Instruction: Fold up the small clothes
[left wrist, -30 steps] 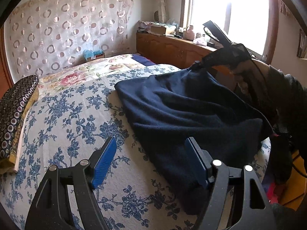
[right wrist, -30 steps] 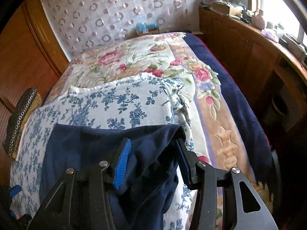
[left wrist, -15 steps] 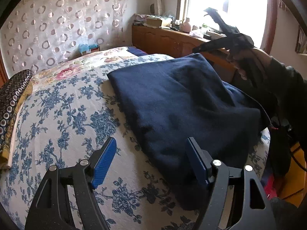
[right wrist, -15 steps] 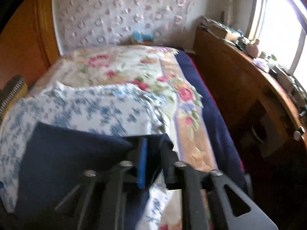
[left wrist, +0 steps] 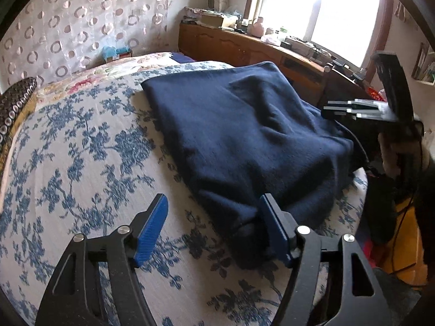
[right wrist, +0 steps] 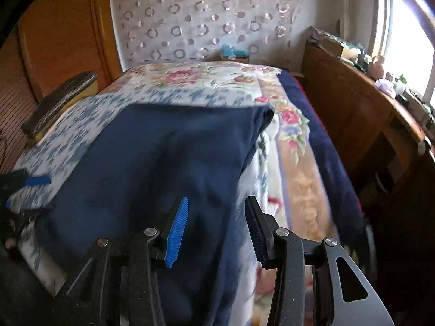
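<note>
Both matte black two-finger grippers, left (left wrist: 212,228) and right (right wrist: 216,232), are showing ribbed blue pads (left wrist: 152,231). Round silver screws (right wrist: 282,231) are glinting on their slotted arms.

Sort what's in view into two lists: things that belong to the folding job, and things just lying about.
Job: navy garment; left tongs, closing, empty; right tongs, opening, empty.

Lying about: patterned cushion; teal box; clutter on the wooden cabinet.
</note>
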### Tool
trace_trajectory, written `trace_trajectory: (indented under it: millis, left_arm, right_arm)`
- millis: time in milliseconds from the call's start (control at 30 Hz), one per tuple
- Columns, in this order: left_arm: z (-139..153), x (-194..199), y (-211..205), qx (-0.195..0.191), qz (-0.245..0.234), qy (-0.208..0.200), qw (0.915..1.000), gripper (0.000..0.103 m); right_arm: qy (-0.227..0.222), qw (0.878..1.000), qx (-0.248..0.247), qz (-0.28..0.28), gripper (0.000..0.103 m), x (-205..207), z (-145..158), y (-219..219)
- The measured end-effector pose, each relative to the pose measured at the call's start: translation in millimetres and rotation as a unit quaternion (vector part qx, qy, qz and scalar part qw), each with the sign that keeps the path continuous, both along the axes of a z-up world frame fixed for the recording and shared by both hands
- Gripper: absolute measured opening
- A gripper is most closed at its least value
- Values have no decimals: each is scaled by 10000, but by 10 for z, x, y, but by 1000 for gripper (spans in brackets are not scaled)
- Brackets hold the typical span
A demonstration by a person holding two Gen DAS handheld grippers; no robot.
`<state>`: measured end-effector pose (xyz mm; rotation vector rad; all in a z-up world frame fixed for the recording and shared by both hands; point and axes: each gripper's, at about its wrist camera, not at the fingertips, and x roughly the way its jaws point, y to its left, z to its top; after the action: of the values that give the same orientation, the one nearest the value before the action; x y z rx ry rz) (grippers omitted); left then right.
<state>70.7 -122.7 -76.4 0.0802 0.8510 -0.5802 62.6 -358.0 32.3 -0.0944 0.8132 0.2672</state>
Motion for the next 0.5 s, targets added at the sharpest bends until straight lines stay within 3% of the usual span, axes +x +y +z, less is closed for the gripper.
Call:
trace_trajectory:
  millis: [233, 367, 500]
  left_arm:
    - [6, -152, 12, -63, -149, 77, 9998, 65]
    - [-34, -177, -27, -82, -271, 215, 9994, 54]
    - [-83, -181, -47, -67, -320, 332, 9989, 51]
  right_arm:
    - [-99, 10000, 6, -6, 45, -216, 3, 13]
    - [-158, 9999, 61, -13, 45, -220, 38, 82]
    - [-232, 9997, -10, 38, 45, -275, 17, 158]
